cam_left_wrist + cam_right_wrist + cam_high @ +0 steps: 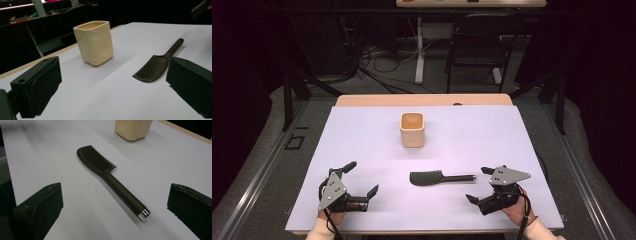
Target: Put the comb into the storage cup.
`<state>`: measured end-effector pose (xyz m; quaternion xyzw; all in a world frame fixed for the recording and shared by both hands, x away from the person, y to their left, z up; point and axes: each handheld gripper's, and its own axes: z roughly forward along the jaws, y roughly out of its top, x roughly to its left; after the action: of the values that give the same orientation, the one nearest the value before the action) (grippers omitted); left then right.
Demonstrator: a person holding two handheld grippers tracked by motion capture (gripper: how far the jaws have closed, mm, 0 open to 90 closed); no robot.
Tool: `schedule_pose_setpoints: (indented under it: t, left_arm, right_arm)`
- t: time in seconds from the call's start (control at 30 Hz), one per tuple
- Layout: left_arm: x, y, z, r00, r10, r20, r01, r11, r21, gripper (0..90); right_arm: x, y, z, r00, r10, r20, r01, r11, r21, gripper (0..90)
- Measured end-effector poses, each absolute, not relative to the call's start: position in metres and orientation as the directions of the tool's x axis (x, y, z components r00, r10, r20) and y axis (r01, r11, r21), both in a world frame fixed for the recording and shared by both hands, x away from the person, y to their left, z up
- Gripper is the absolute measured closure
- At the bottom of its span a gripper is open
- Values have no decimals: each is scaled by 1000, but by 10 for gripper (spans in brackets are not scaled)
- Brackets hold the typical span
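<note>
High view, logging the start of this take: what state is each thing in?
Cup: upright, open top, apparently empty.
Comb: flat on the table, untouched, handle toward the right tool.
Left tool: open, holding nothing.
Right tool: open, holding nothing.

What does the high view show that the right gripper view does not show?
High view: both grippers whole, left gripper and right gripper, each open, the cup's open top, a chair and floor cables beyond the table. Right gripper view: the comb's fine teeth and its shiny metal end cap. Both: comb lying flat, cream cup behind it, white table.
</note>
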<state>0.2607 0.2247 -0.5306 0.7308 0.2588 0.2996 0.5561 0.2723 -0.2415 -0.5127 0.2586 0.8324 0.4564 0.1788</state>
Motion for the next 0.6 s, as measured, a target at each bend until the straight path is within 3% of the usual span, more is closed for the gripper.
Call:
schedule_pose_setpoints:
  t: [0.6]
  left_arm:
    - [263, 221, -531, 696, 703, 150, 43, -249, 968, 0]
  right_arm:
    - [289, -212, -515, -842, 527, -110, 261, 579, 773, 0]
